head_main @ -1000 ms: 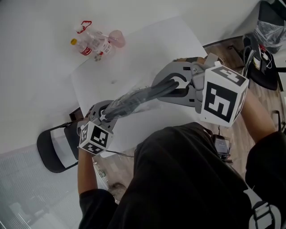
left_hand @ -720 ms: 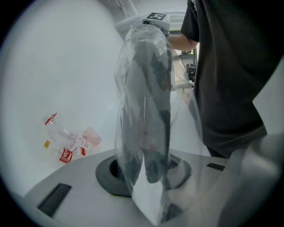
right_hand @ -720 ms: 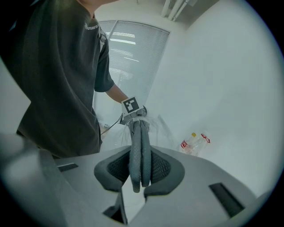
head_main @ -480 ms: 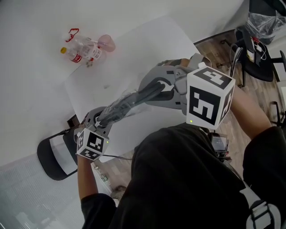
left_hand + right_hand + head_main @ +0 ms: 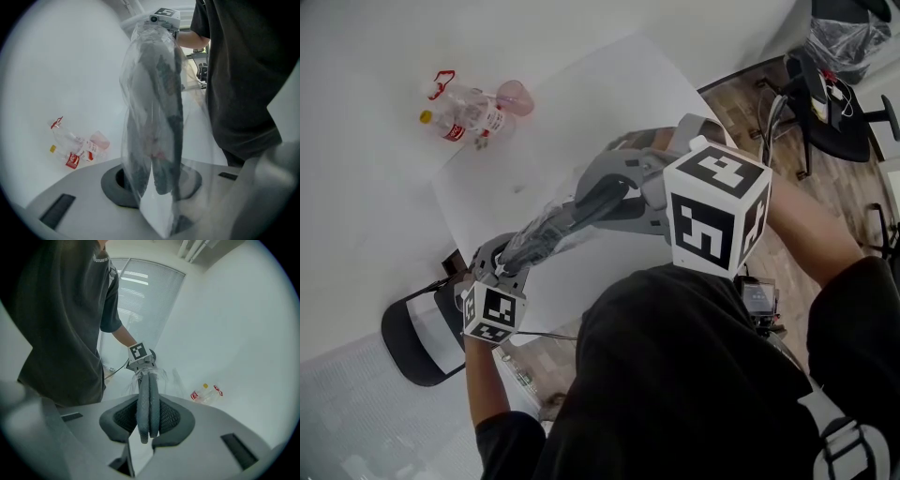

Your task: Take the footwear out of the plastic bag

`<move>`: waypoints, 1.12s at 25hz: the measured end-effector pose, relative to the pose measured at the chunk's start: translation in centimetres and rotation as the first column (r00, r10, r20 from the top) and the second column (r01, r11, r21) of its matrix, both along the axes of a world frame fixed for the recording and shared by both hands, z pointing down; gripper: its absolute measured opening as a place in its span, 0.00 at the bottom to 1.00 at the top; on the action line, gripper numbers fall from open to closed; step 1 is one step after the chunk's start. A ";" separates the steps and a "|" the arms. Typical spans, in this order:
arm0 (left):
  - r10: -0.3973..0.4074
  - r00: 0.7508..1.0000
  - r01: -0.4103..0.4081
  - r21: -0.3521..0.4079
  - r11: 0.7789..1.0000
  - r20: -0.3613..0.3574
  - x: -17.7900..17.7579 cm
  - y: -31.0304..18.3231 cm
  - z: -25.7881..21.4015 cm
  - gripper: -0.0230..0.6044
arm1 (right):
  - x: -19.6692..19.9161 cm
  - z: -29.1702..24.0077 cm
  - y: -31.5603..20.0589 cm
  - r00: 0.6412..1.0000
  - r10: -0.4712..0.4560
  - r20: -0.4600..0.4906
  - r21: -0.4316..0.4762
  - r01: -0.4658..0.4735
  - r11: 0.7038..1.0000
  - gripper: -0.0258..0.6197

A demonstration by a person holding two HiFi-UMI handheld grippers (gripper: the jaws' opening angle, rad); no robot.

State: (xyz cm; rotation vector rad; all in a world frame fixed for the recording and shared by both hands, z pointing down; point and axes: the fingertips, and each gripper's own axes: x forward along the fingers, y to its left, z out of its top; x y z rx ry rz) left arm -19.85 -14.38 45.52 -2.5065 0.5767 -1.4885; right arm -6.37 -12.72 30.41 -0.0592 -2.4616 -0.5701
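A pair of grey slippers [image 5: 581, 204], soles together, spans the gap between both grippers above the white table [image 5: 609, 94]. A clear plastic bag [image 5: 534, 234] wraps much of the pair. My right gripper [image 5: 598, 192] is shut on the slippers' [image 5: 147, 399] near end, which sits bare between its pads. The left gripper [image 5: 508, 261], lower left in the head view, is shut on the bag's [image 5: 150, 140] far end. In the left gripper view the bag rises from that gripper's jaws [image 5: 157, 204] with the grey footwear [image 5: 161, 93] inside. The bag bunches [image 5: 152, 373] near the left gripper's cube [image 5: 138, 352].
Plastic bottles and a pink cup [image 5: 473, 105] lie at the table's far left, also seen as bottles [image 5: 75, 150] and bottles [image 5: 205, 393] in the gripper views. A black chair [image 5: 417, 328] stands at the table's lower-left corner. Another chair with a bag [image 5: 848, 47] is at the far right.
My right gripper has shifted left in the head view and the left one has dropped slightly. Both grips are unchanged.
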 end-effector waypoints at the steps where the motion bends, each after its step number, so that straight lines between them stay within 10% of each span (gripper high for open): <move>1: -0.002 1.000 0.002 0.004 1.000 0.001 -0.1 0.0 0.0 0.22 | 0.0 0.0 0.0 1.000 -0.001 -0.001 0.000 0.001 1.000 0.16; 28: -0.144 0.990 0.144 0.009 0.990 0.004 -4.2 -0.2 1.5 0.07 | 3.6 -2.0 -0.8 1.000 0.030 0.007 -0.003 -0.030 1.000 0.16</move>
